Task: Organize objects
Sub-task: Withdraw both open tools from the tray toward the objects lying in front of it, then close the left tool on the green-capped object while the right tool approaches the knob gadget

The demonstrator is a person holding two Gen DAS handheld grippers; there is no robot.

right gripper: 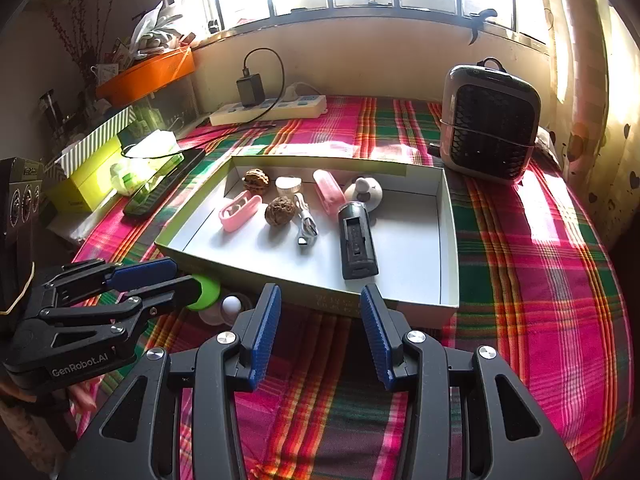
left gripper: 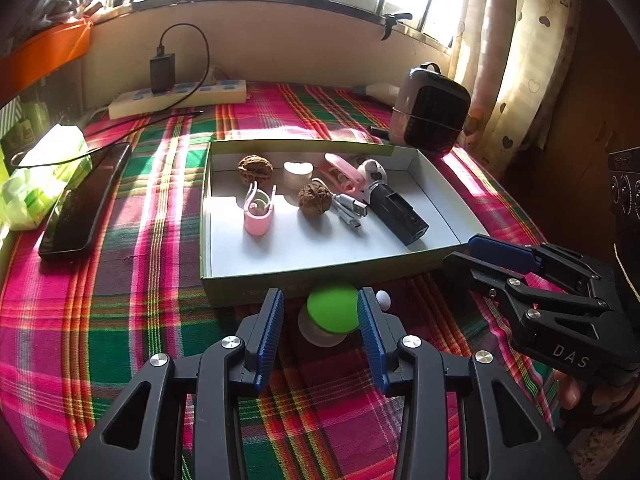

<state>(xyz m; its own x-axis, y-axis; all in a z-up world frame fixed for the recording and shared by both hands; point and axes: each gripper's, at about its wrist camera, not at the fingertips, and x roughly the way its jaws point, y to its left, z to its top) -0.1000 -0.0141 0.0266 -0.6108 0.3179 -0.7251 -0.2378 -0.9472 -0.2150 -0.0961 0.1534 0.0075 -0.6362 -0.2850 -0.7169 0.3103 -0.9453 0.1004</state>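
A round thing with a green top and a white base (left gripper: 332,312) lies on the plaid cloth just in front of the white box (left gripper: 206,216). My left gripper (left gripper: 320,296) is open around it: the right pad is at its edge, the left pad stands clear of it. A small white ball (left gripper: 383,299) rests beside it. The box holds two walnuts (left gripper: 255,170), a pink clip (left gripper: 258,216), a USB cable (left gripper: 350,208), a black device (left gripper: 396,212) and other small items. My right gripper (right gripper: 319,292) is open and empty before the box's near wall (right gripper: 340,300).
A black phone (left gripper: 86,200) and a green tissue pack (left gripper: 44,176) lie left of the box. A power strip (left gripper: 180,98) with a charger runs along the back wall. A small heater (right gripper: 490,124) stands at the back right. An orange tray (right gripper: 148,74) sits on a shelf at the left.
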